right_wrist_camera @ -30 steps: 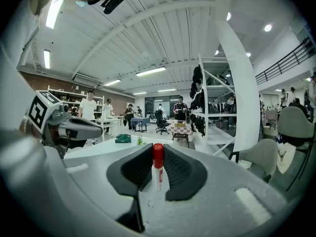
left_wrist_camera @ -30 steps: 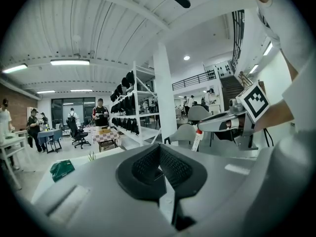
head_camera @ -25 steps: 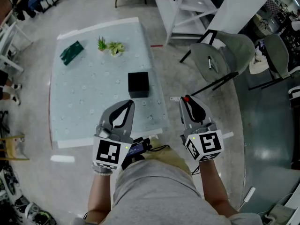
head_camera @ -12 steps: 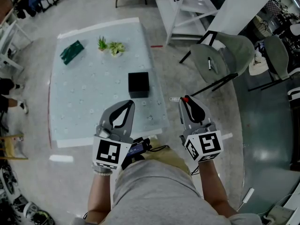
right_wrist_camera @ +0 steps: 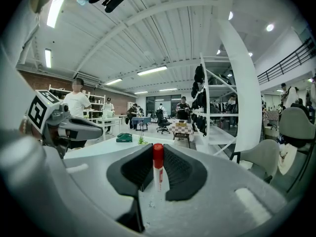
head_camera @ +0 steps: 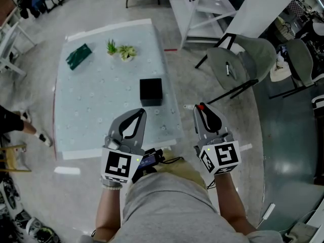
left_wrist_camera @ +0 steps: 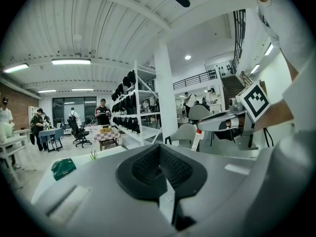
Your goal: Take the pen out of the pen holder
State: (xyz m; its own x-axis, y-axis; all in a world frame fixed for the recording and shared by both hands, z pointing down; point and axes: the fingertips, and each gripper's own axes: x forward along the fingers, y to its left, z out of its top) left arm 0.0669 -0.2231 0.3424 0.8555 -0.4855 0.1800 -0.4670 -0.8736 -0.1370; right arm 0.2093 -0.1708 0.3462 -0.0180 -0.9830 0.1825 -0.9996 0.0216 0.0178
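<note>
Fingers of the right gripper (head_camera: pixel 201 108) pinch the red-capped pen (right_wrist_camera: pixel 157 163), held well short of the black pen holder (head_camera: pixel 150 91) on the pale tabletop (head_camera: pixel 91 113). The left gripper (head_camera: pixel 138 112) has its fingers pressed together, empty. A chair (head_camera: pixel 238 65) stands right of the holder.

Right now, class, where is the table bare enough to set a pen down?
Bare: the left and middle of the table, from the green packet to the near edge. Crowded: by the plants and the black box.
</note>
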